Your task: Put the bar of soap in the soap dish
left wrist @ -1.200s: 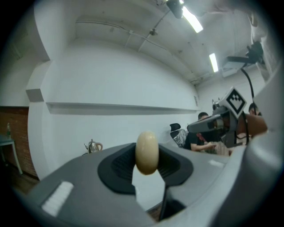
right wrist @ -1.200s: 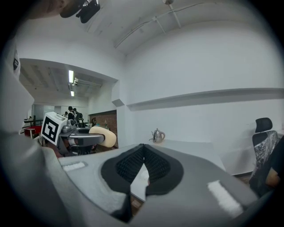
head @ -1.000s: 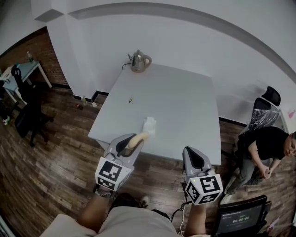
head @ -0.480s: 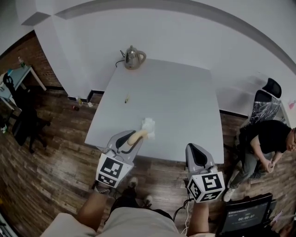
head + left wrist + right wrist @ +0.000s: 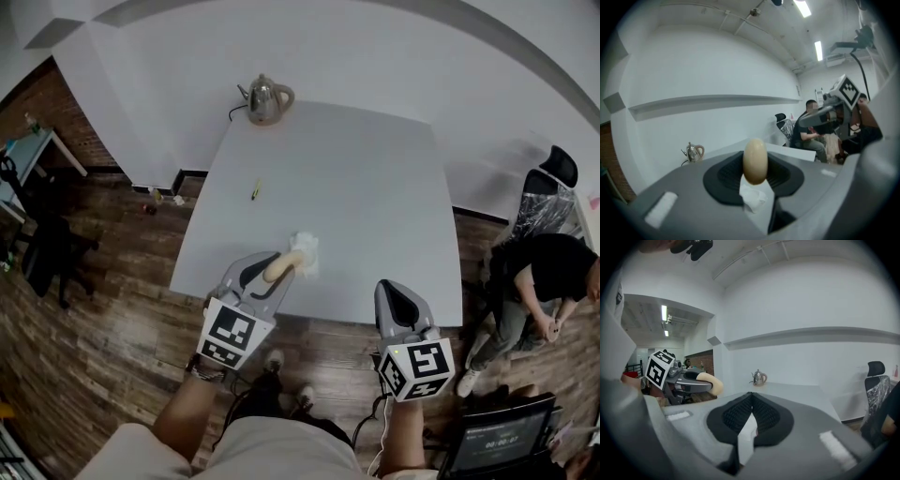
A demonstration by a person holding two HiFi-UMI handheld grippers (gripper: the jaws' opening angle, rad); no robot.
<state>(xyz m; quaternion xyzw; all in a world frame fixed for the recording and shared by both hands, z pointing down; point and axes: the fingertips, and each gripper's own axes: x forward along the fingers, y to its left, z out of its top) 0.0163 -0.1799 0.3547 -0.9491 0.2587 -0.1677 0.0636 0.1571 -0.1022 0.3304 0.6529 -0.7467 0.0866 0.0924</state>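
Observation:
A cream oval bar of soap sits upright between the jaws of my left gripper, which is shut on it. In the head view the soap hangs over the table's near edge, just left of a pale, crumpled-looking soap dish on the white table. Below the soap in the left gripper view is that dish. My right gripper is level before the table edge with its tips together and nothing held. Its view shows the left gripper with the soap.
A metal kettle stands at the table's far left corner, and a small yellow-green pen-like item lies mid-left. A seated person and an office chair are at the right. Wood floor surrounds the table.
Both grippers have moved forward toward the table and a little down. The soap in the left gripper now reaches over the table's near edge beside the dish.

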